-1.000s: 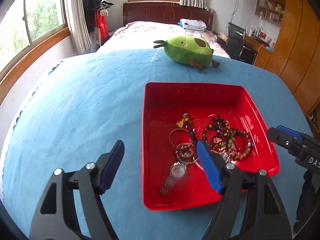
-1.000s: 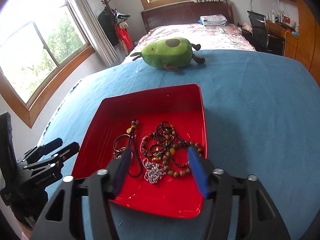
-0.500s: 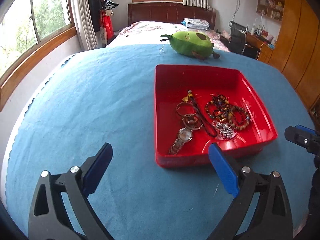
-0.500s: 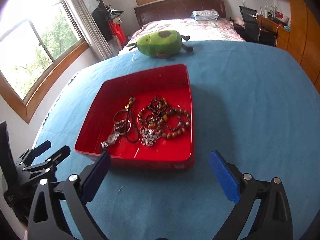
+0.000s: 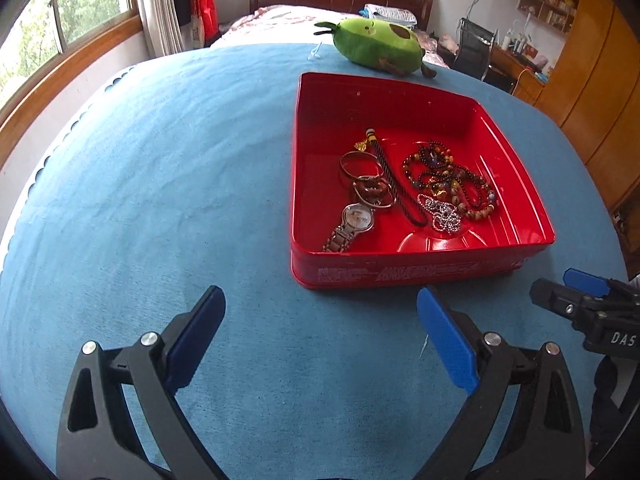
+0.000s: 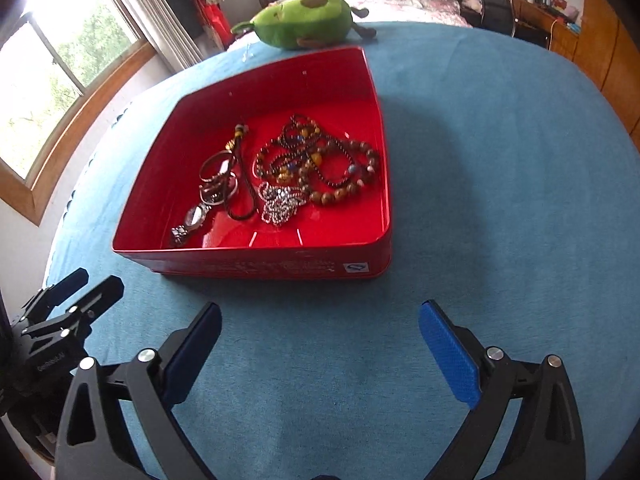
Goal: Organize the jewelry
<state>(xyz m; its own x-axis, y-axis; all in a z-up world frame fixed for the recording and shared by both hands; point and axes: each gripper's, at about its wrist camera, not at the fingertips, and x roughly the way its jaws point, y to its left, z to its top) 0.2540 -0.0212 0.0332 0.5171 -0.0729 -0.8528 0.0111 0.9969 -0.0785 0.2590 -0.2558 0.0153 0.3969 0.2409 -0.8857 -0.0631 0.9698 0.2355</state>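
Note:
A red tin tray (image 5: 400, 276) (image 6: 280, 270) sits on the blue cloth and holds the jewelry. Inside lie a silver wristwatch (image 5: 352, 224) (image 6: 192, 220), metal bangles (image 5: 362, 162) (image 6: 216, 172), a dark cord with a gold charm (image 5: 384, 168) (image 6: 240, 172), beaded bracelets (image 5: 452, 180) (image 6: 332, 164) and a sparkly silver chain (image 5: 440, 212) (image 6: 280, 200). My left gripper (image 5: 320, 320) hangs open over the cloth, short of the tray's near wall. My right gripper (image 6: 320, 328) is likewise open and empty in front of the tray. Each gripper shows at the other view's edge.
A green avocado plush (image 5: 376, 44) (image 6: 304, 20) lies beyond the tray at the cloth's far edge. A bed (image 5: 304, 12), a window (image 6: 52, 92), a chair (image 5: 476, 44) and wooden wardrobes (image 5: 592, 72) stand farther off. Bare blue cloth (image 5: 160, 168) spreads left of the tray.
Both grippers pulled back from above the tray to the cloth in front of it, and their jaws spread wider. The jewelry has not moved.

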